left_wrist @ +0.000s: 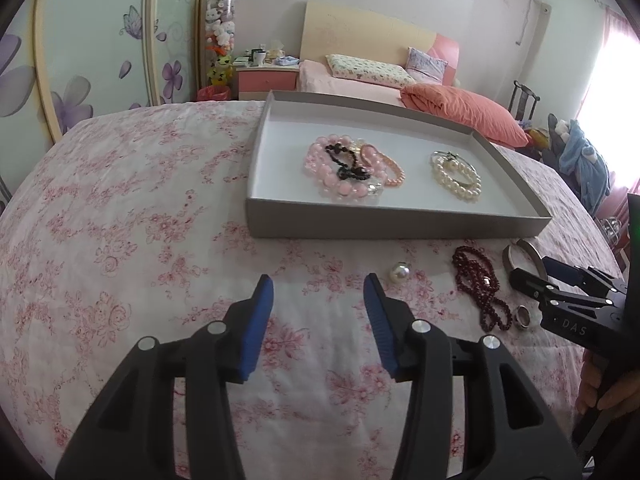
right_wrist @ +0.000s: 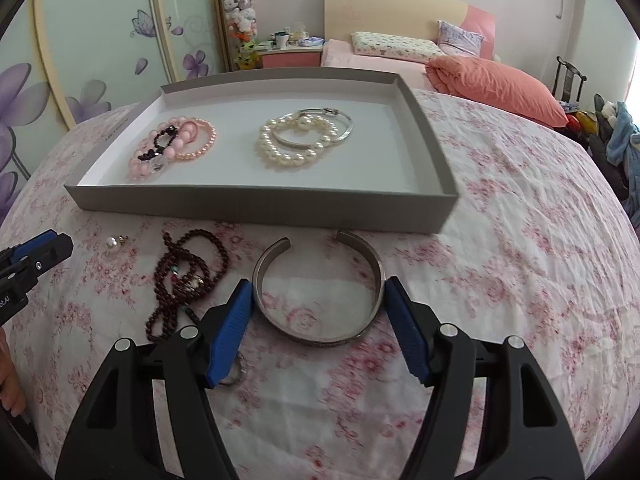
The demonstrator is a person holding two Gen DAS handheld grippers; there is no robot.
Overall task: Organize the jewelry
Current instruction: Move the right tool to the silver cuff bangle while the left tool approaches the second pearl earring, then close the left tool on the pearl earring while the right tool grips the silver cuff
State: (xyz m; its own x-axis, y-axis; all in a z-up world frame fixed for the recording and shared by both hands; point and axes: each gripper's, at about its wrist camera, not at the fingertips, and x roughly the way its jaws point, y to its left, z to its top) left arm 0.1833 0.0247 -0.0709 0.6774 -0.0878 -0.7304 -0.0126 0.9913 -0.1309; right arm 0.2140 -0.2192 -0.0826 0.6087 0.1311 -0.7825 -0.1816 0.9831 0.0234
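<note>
A silver open cuff (right_wrist: 318, 334) lies flat on the floral cloth between the blue pads (right_wrist: 232, 328) of my right gripper (right_wrist: 319, 284), which stand open close beside its two sides. Left of it lie a dark red bead string (right_wrist: 188, 272), a loose pearl (right_wrist: 112, 243) and a small ring (right_wrist: 236, 376) half hidden by a finger. My left gripper (left_wrist: 319, 283) hovers open over bare cloth, the pearl (left_wrist: 399, 273) just to its right. The grey tray (right_wrist: 260, 202) holds pink, black and peach bead bracelets (right_wrist: 172, 146), pearl bracelets (right_wrist: 296, 140) and a silver bangle.
The tray sits on a cloth-covered surface with bare cloth left of it and to its right. A bed with an orange duvet (left_wrist: 464, 110), a nightstand and a wardrobe stand behind. A hand (left_wrist: 604, 392) holds the right gripper's handle.
</note>
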